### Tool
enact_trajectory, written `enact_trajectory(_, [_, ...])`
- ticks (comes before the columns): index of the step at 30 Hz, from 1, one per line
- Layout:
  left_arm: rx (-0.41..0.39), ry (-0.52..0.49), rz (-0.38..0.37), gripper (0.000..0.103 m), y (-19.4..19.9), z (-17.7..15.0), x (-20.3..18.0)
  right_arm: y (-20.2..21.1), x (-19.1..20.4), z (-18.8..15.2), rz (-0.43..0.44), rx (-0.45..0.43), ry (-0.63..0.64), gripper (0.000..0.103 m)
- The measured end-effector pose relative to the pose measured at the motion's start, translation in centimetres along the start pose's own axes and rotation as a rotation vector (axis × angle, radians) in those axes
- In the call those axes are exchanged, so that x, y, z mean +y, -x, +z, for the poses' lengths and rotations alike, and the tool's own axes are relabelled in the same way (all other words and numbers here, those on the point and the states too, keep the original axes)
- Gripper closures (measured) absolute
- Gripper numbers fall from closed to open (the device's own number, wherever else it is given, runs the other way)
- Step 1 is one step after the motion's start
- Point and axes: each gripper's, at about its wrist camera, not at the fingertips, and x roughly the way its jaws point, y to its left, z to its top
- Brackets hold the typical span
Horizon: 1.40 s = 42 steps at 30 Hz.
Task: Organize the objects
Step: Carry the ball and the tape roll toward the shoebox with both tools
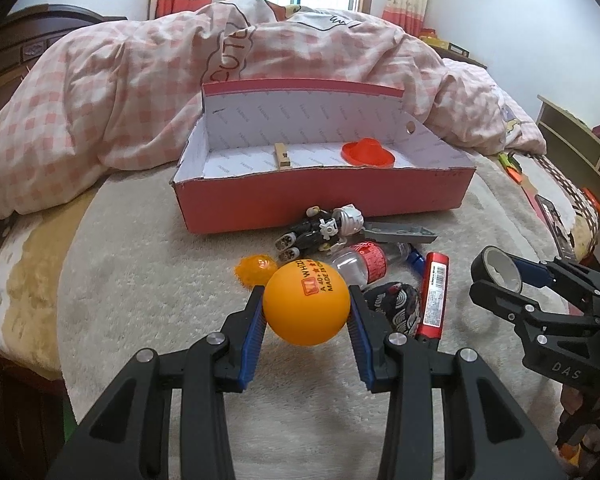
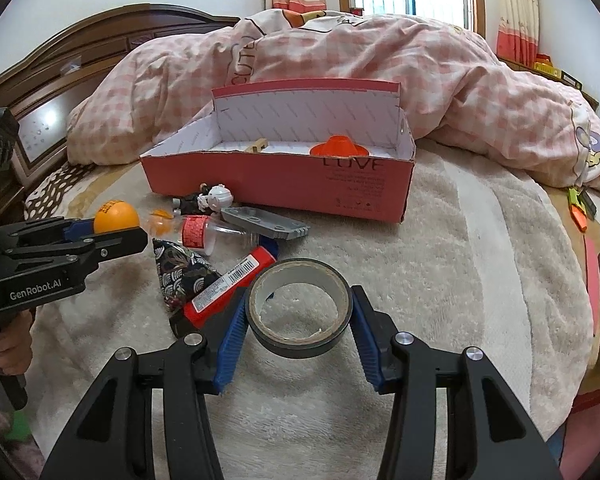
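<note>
Ping-pong ball [image 1: 306, 306], light, smooth and probably slippery, sits pinched at its widest girth between the left gripper [image 1: 306, 312] fingers, near the red box [image 1: 324, 208]; right gripper [image 2: 299, 316] fingers pinch a stiff tape roll [image 2: 299, 308].

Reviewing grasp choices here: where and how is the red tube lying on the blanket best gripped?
Grip the red tube across its middle, coming from above, jaws spanning its narrow width. It lies flat and long, and the patterned pouch crowds one side.

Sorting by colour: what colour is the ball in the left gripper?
Orange ball; clearest in the left wrist view.
</note>
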Motion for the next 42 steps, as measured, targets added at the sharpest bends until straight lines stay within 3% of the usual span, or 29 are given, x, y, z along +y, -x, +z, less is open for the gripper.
enact_trajectory(42, [-0.026, 0.004, -0.024, 0.065, 0.0, 1.5, -0.6, 0.6, 0.5, 2.0, 0.017, -0.055, 0.009, 0.053])
